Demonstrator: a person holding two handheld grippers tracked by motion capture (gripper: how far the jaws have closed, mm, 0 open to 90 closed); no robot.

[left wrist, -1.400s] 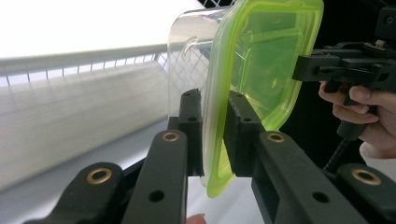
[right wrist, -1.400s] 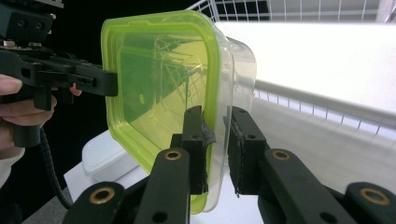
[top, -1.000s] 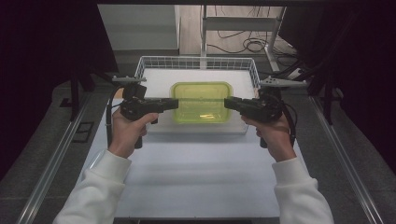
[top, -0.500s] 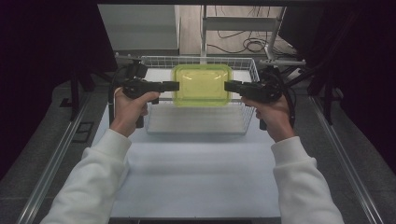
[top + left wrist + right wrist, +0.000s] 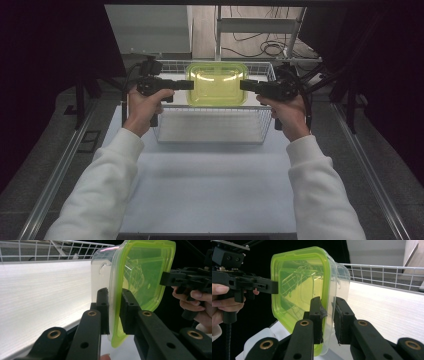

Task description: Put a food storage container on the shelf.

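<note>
A white table (image 5: 210, 190) fills the middle of the high view, with dark room on both sides and cables on the floor at the top. The left gripper (image 5: 189, 85) is clamped on the left rim of the box (image 5: 216, 84), and the right gripper (image 5: 244, 85) is clamped on its right rim; in both gripper views the black jaws pinch the green lid edge and clear wall together. The box hangs in the upper centre, above the far part of a wire basket (image 5: 212, 131). The basket stands directly under it. The far rim of the basket is partly hidden behind the box.
</note>
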